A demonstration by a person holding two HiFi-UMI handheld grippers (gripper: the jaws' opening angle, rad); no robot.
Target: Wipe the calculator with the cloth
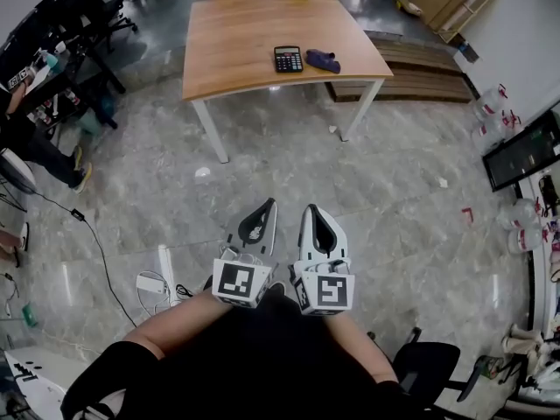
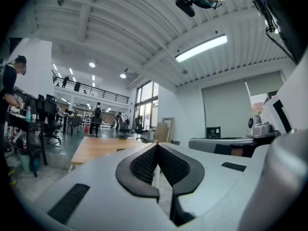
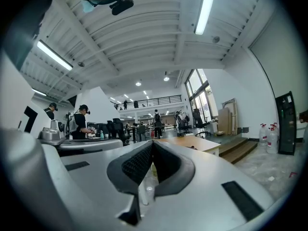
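Observation:
A black calculator (image 1: pixel 288 59) lies near the front edge of a wooden table (image 1: pixel 236 38), far ahead of me. A purple cloth (image 1: pixel 323 60) sits crumpled just to its right. My left gripper (image 1: pixel 269 203) and right gripper (image 1: pixel 311 208) hang side by side over the floor, well short of the table, both pointing toward it. Each is shut with nothing between its jaws. In the left gripper view the left gripper (image 2: pixel 156 146) shows its tips meeting, with the table (image 2: pixel 101 147) beyond. The right gripper (image 3: pixel 152 142) also shows closed tips, and the table (image 3: pixel 192 143) lies ahead to the right.
Grey tiled floor separates me from the table. A white power strip (image 1: pixel 151 282) and black cable (image 1: pixel 96 243) lie on the floor at left. Office chairs and a seated person (image 1: pixel 39 147) are at far left. Wooden steps (image 1: pixel 420 73) stand right of the table, water bottles (image 1: pixel 490 112) beyond.

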